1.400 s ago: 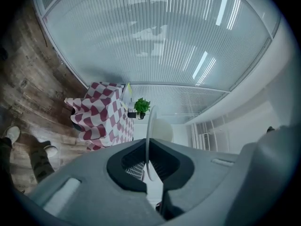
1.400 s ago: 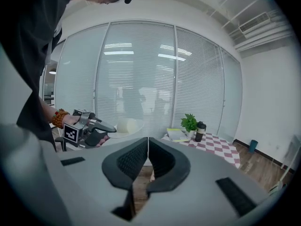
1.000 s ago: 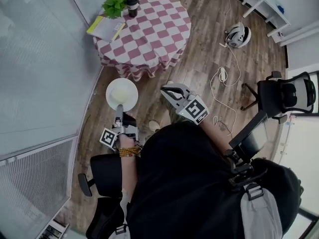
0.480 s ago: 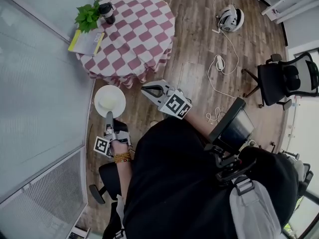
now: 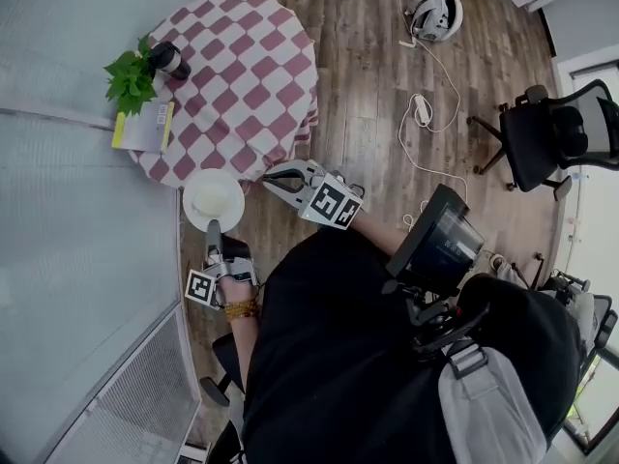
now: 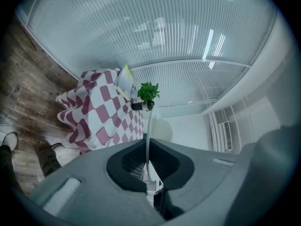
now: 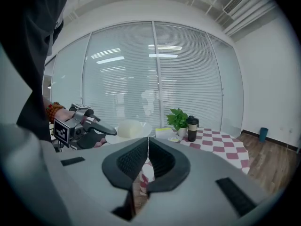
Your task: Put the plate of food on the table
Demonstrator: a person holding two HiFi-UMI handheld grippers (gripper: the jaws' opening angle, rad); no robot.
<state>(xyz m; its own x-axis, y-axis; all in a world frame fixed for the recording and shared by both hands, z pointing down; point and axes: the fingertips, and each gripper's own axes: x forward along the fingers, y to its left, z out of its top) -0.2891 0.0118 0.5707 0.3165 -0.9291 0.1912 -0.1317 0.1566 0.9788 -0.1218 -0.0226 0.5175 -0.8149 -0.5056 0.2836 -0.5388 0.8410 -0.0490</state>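
Nearest the camera, the left tool is gripped in the person's hand, with a beaded bracelet on that wrist. Its jaws are closed on the near rim of the white plate, which its own view shows edge-on as a thin pale line between the pads. The plate carries a pale mound of food and is held level in the air, not resting on anything. Seen from above it overlaps the near edge of the checked cloth. Just beside it, the right tool has its jaws brought together, tips meeting, with nothing between them. It points toward the plate and the left tool. Beyond stands the round worktop under a red-and-white checked cloth. At its far side are a yellow-edged booklet, a green potted plant and a dark lidded cup, grouped close together. Farther off, on the wooden floor, lie a white cable with a power strip and a white rounded device. A black office chair stands well apart.
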